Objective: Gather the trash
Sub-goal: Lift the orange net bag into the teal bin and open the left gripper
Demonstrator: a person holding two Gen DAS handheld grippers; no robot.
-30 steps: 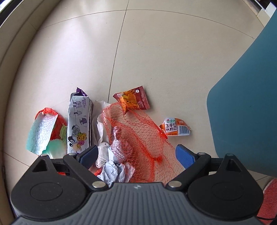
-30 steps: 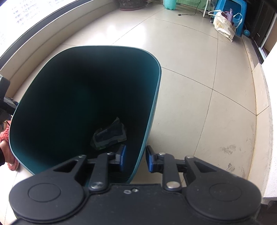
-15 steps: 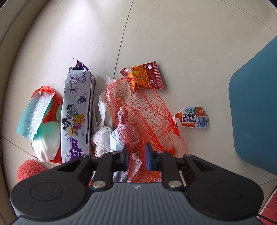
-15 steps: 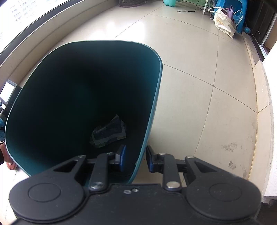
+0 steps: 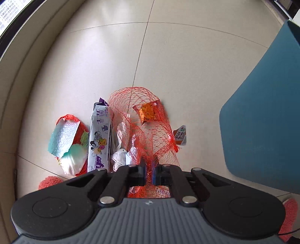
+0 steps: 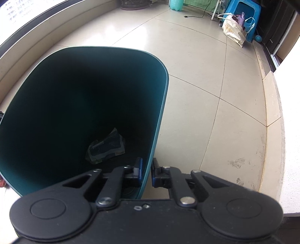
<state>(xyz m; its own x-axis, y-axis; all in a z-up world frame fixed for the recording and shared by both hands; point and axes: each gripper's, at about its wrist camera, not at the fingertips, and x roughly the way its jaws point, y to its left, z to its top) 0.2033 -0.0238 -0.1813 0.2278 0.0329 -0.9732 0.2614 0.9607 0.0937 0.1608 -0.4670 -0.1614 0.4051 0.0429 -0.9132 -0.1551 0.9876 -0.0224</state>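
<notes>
My left gripper (image 5: 149,169) points down at the floor, its jaws closing tight on an orange net bag (image 5: 142,120) that hangs bunched from the pads. Through the mesh shows an orange snack packet (image 5: 148,112). On the tiles lie a white cartoon wrapper (image 5: 99,137), a red and teal bubble wrapper (image 5: 65,135), crumpled white paper (image 5: 120,155) and a small orange-white packet (image 5: 180,136). My right gripper (image 6: 146,172) is closing on the near wall of the teal bin (image 6: 159,116), one pad inside, one outside. A dark wrapper (image 6: 106,147) lies in the bin.
The teal bin's outer wall (image 5: 262,112) rises right of the litter. Red fuzzy slippers (image 5: 48,183) sit at the lower edges. A low ledge curves along the left. Far off stand a blue stool (image 6: 247,11) and a white bag (image 6: 234,28).
The left jaws went from wide open to shut on the net, then rose, pulling the net up off the floor. The right jaws narrowed onto the bin wall.
</notes>
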